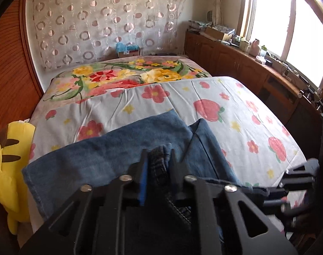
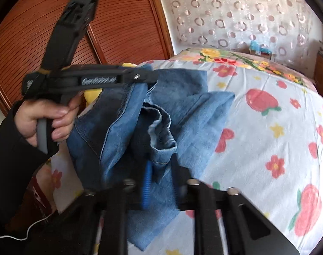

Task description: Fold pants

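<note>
Blue denim pants (image 1: pixel 127 144) lie on the bed, their legs reaching away across the sheet. My left gripper (image 1: pixel 158 155) is shut on a bunched, stitched edge of the pants and holds it up. In the right wrist view the pants (image 2: pixel 182 114) hang crumpled between both grippers. My right gripper (image 2: pixel 160 161) is shut on another fold of the denim. The left gripper (image 2: pixel 148 75) shows there at upper left, held by a hand, clamping the cloth. The right gripper shows at the right edge of the left wrist view (image 1: pixel 297 182), its tips hidden.
The bed carries a white sheet with red flowers and strawberries (image 1: pixel 236 114) and a floral blanket (image 1: pixel 127 76) farther back. A yellow plush toy (image 1: pixel 6 161) sits at the bed's left edge. Wooden cabinets (image 1: pixel 236 59) with clutter run along the right under a window. Slatted wooden doors (image 2: pixel 119 21) stand at left.
</note>
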Demonstrator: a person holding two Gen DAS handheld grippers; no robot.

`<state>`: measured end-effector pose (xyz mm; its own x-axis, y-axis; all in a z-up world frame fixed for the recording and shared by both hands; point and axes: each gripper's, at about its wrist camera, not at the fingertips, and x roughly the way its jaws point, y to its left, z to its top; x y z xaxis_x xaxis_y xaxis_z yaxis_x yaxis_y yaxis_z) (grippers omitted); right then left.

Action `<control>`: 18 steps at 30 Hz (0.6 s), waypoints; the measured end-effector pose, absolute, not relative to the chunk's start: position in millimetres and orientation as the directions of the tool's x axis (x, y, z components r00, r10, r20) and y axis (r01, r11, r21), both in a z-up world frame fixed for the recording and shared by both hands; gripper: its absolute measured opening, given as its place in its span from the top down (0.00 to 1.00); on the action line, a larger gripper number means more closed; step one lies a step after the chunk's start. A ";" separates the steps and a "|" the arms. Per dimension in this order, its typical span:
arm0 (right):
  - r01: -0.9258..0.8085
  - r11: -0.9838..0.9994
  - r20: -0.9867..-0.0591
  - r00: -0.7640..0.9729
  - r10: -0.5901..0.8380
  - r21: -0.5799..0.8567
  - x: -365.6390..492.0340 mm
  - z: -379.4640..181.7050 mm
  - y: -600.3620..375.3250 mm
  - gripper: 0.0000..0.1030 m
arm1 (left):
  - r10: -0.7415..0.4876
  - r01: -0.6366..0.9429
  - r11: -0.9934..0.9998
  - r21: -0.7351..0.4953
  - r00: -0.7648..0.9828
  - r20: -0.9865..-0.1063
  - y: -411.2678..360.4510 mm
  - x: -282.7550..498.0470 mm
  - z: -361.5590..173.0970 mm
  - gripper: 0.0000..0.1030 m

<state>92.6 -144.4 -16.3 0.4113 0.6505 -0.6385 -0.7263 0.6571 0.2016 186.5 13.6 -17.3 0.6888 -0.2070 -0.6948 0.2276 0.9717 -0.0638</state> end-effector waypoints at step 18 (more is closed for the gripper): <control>-0.766 0.637 -0.420 0.607 0.675 -0.083 122.8 126.5 -87.3 0.94 | -0.217 0.159 0.973 -0.169 0.879 -0.424 56.1 55.2 53.1 0.87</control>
<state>122.8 -87.3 126.5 0.6068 0.6746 -0.4203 -0.7661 0.6373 -0.0831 55.2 56.1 53.1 0.8791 -0.2175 -0.4241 0.1591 0.9727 -0.1691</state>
